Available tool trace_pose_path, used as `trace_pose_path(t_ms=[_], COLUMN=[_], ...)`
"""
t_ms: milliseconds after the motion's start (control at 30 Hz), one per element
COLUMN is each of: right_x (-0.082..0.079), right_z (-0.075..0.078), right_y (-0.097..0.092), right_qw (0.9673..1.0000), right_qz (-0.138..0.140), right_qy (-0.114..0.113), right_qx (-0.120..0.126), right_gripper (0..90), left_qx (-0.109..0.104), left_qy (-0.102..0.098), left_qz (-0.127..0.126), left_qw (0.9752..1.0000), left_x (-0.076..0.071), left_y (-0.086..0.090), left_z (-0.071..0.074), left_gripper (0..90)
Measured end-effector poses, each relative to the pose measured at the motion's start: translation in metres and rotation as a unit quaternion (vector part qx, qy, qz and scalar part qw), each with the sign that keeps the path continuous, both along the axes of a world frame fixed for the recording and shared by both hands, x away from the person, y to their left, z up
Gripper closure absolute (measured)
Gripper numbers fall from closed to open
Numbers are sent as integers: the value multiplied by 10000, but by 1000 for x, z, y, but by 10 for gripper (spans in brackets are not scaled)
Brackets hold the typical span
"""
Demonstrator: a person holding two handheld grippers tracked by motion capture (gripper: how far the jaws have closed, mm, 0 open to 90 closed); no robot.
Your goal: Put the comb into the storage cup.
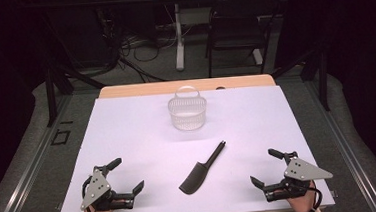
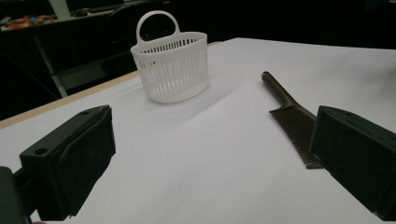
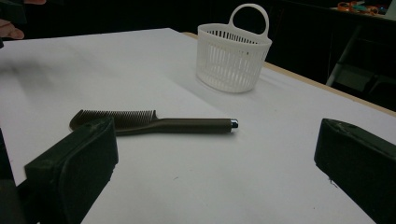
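A dark comb with a long handle lies flat on the white table sheet, near the front centre. A white slotted basket with a loop handle stands upright behind it, toward the back. My left gripper rests at the front left, open with nothing between its jaws. At the front right my right gripper is open and empty too. The left gripper view has the basket ahead and the comb by its right jaw. In the right gripper view the comb lies ahead, with the basket beyond it.
The wooden table edge borders the sheet at the back. Beyond it stand a dark chair and a table leg among floor cables. Bare sheet lies on both sides of the comb and the basket.
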State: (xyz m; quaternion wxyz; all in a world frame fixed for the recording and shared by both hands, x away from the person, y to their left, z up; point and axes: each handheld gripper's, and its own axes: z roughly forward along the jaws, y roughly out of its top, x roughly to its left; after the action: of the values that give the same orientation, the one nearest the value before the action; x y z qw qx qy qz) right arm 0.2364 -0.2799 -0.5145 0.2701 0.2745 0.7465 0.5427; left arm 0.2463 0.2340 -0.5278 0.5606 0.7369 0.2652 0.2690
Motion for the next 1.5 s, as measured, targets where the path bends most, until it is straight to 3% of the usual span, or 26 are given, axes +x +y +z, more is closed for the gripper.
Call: trace_pose_path(t_ms=[367,833,1500], right_x=[5,24,47], right_z=[-2,-2,1], right_y=[3,14,30], right_qw=[9998,9988,9973], right_qz=[-58,-76,102], right_qy=[192,426,713], right_qx=[-69,-212,-115], right_gripper=[0,0,0], left_qx=[11,30,41], left_qy=[-8,14,38], left_qz=[5,20,17], left_qw=[10000,10000,10000], left_x=[0,0,1], left_y=[0,0,0], left_z=[0,0,-1], left_gripper=[1,1,1])
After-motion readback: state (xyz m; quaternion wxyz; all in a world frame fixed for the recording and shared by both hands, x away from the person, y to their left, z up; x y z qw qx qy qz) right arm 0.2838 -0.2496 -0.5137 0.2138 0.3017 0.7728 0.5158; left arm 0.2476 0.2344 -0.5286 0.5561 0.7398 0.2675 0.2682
